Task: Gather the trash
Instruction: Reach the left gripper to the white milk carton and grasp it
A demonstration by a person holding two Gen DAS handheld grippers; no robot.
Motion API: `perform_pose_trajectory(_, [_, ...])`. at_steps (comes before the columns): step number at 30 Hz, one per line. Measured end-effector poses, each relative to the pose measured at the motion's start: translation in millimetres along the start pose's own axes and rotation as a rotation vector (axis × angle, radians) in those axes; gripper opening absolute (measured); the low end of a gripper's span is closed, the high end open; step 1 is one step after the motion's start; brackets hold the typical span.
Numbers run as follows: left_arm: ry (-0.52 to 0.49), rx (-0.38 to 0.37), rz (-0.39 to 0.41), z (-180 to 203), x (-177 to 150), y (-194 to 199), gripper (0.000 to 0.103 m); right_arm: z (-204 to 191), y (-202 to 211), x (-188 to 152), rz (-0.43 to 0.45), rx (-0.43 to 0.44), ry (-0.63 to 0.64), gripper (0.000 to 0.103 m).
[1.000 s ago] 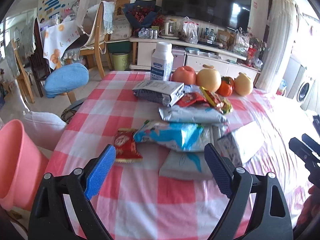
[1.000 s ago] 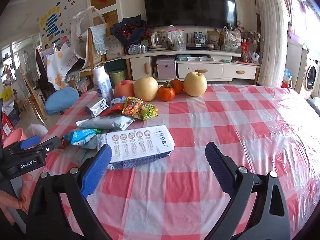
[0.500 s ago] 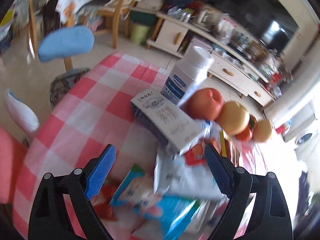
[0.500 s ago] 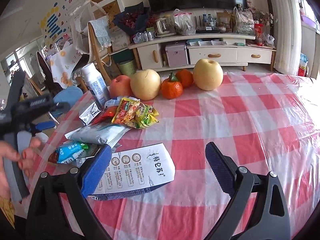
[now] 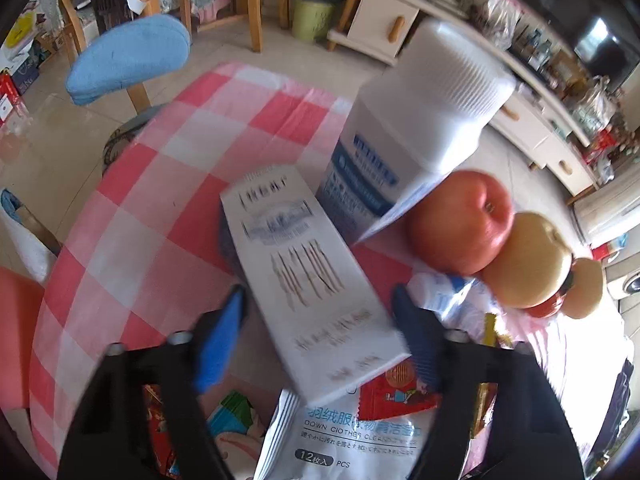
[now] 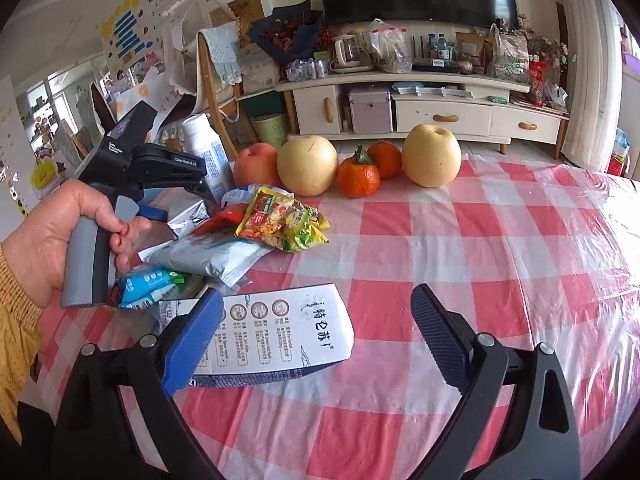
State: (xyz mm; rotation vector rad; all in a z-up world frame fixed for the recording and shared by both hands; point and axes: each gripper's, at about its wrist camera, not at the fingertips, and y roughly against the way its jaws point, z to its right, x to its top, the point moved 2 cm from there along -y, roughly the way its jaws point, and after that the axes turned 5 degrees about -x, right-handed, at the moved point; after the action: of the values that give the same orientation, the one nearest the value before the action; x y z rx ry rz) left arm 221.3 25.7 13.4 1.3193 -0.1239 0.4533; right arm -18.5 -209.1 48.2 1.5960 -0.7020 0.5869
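Blue pads frame the lower centre of the left wrist view: the left gripper (image 5: pixel 320 332) is closing around a white carton (image 5: pixel 308 280), which lies between the jaws, though the pads do not yet seem to press on it. Its long axis runs from lower right up toward upper left — roughly along the fingers, so the jaws cross its narrow width. Past it stand a white bottle (image 5: pixel 408 152) and a red apple (image 5: pixel 460 224). The right gripper (image 6: pixel 316 340) hangs with jaws apart over a second carton (image 6: pixel 276 336) at lower centre of its view; the left hand (image 6: pixel 52 236) is the one committed.
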Motion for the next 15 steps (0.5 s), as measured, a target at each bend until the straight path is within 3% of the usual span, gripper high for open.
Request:
perform_pose_trajectory(4, [-0.038, -0.008, 0.005, 1, -7, 1, 0.063, 8, -5, -1, -0.041, 0.034, -0.054, 0.095])
perform_pose_trajectory(9, [-0.092, -0.053, 0.003, 0, -29, 9, 0.062, 12, 0, -1, -0.031, 0.041, -0.072, 0.095])
perform_pose_trajectory(15, [-0.184, -0.117, -0.019, 8, -78, 25, 0.06, 2, 4, -1, -0.015, 0.082, -0.031, 0.095])
